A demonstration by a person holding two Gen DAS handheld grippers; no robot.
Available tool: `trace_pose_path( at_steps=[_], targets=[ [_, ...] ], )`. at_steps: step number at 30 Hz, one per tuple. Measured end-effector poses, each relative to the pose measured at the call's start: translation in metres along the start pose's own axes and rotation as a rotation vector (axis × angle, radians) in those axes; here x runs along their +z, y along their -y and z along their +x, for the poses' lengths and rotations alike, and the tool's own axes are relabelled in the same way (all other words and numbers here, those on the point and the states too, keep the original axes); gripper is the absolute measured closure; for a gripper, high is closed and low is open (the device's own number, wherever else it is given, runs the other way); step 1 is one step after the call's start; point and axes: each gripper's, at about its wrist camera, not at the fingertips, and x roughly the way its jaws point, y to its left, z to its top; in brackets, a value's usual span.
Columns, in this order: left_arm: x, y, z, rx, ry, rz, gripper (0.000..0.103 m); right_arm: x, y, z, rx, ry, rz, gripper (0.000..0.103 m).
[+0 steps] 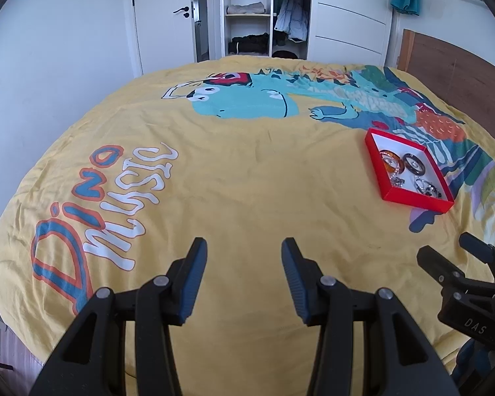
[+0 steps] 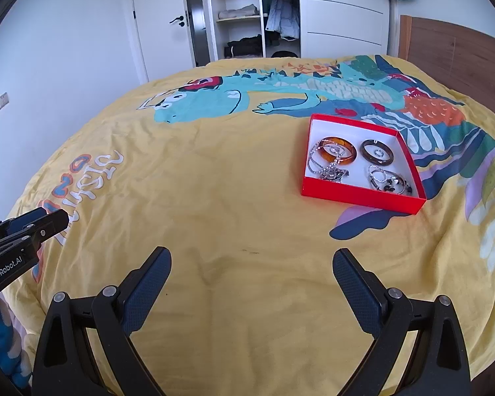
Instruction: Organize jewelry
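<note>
A shallow red box with a white inside sits on the yellow bedspread; it also shows in the left wrist view. In it lie an amber bangle, a dark brown bangle, a silver chain with a pendant and silver rings with dark beads. My right gripper is open and empty, well short of the box. My left gripper is open and empty over bare bedspread, left of the box.
The yellow bedspread has a dinosaur print and "Dino Music" lettering. A wooden headboard stands at the right. An open wardrobe and a white door are beyond the bed.
</note>
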Motion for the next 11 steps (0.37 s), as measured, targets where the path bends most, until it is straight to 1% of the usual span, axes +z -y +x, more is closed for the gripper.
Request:
trace_pose_path(
  at_steps=[11],
  targets=[
    [-0.0013,-0.0001,0.0017,-0.001,-0.006,-0.004,0.058,-0.0015,0.0018,0.0007,-0.003,0.000,0.001,0.006]
  ],
)
